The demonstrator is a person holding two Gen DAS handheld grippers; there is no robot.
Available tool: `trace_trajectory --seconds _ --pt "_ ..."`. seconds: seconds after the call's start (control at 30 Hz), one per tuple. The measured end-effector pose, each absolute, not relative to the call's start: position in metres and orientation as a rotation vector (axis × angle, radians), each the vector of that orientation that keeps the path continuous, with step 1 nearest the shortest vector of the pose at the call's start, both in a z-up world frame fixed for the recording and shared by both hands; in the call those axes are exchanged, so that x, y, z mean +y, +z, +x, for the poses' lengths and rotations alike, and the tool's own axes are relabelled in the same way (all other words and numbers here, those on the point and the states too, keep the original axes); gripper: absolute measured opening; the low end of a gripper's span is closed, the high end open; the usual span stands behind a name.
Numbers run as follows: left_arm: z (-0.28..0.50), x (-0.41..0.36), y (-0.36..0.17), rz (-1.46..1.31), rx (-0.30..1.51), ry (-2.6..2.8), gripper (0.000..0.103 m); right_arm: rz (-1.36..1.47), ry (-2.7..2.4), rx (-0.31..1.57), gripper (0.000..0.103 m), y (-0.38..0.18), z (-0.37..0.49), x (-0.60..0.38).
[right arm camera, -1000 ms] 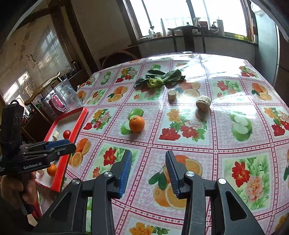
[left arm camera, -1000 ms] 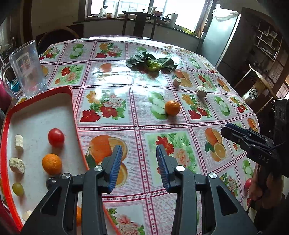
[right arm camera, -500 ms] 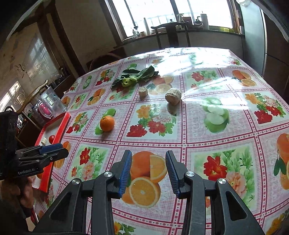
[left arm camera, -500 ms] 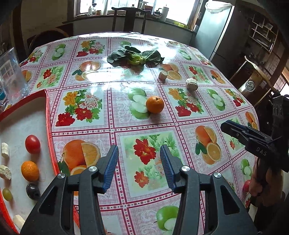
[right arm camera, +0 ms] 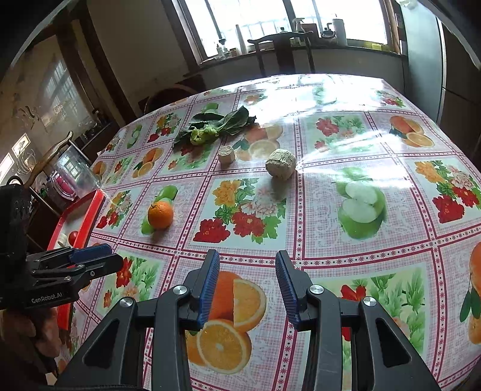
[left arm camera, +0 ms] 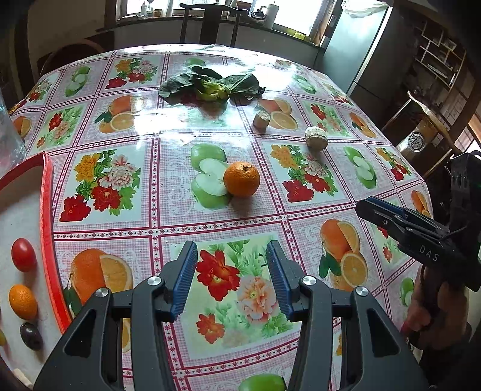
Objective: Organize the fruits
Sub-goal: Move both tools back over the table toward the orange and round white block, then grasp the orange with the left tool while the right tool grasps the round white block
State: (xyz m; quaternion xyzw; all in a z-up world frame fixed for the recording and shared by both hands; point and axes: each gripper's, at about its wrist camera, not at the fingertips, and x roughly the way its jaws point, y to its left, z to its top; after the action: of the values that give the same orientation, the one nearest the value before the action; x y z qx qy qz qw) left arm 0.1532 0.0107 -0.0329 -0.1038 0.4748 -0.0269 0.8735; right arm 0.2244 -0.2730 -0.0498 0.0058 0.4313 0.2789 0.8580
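An orange (left arm camera: 241, 178) lies loose on the fruit-print tablecloth, a little ahead of my left gripper (left arm camera: 231, 246), which is open with nothing between its blue pads. At the left edge stands a red-rimmed tray (left arm camera: 46, 228) holding a tomato (left arm camera: 23, 254), a small orange (left arm camera: 22, 301) and a dark plum (left arm camera: 31, 335). My right gripper (right arm camera: 247, 254) is open and empty over a printed orange slice. From it the loose orange (right arm camera: 160, 214) lies far to the left. Each gripper shows in the other's view, the right gripper (left arm camera: 369, 204) at the right and the left gripper (right arm camera: 99, 255) at the left.
Leafy greens (left arm camera: 210, 85) lie toward the far side. Two beige cut chunks (left arm camera: 261, 119) (left arm camera: 316, 137) sit right of centre. A clear jug (left arm camera: 9, 129) stands behind the tray. A dark chair (left arm camera: 210, 24) stands at the far edge. The table rounds off at the right.
Both grippers have moved forward and lower over the table, so the orange looms nearer and the tray slides off to the left. The left jaws have widened; the right jaws are unchanged.
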Motion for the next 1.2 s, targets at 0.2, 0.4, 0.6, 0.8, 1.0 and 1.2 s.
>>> trace_trajectory --seconds 0.2,0.4,0.6,0.8,1.0,1.2 --pt "0.173 0.003 -0.036 -0.208 0.992 -0.047 0.053 0.011 0.584 0.905 0.043 -0.050 0.241 -0.266" --pt "0.194 0.003 -0.040 -0.240 0.988 -0.046 0.063 -0.007 0.557 0.909 0.045 -0.052 0.266 -0.258" --pt "0.216 -0.001 -0.048 -0.214 0.994 -0.027 0.063 -0.037 0.516 0.906 0.049 -0.061 0.300 -0.244" --pt "0.228 -0.001 -0.055 -0.158 0.968 0.011 0.063 -0.064 0.474 0.905 0.049 -0.070 0.329 -0.231" --pt "0.229 -0.007 -0.057 -0.096 0.932 -0.002 0.040 -0.108 0.454 0.890 0.035 -0.072 0.339 -0.218" --pt "0.224 -0.006 -0.054 -0.117 0.949 -0.024 0.031 -0.083 0.484 0.883 0.035 -0.059 0.332 -0.221"
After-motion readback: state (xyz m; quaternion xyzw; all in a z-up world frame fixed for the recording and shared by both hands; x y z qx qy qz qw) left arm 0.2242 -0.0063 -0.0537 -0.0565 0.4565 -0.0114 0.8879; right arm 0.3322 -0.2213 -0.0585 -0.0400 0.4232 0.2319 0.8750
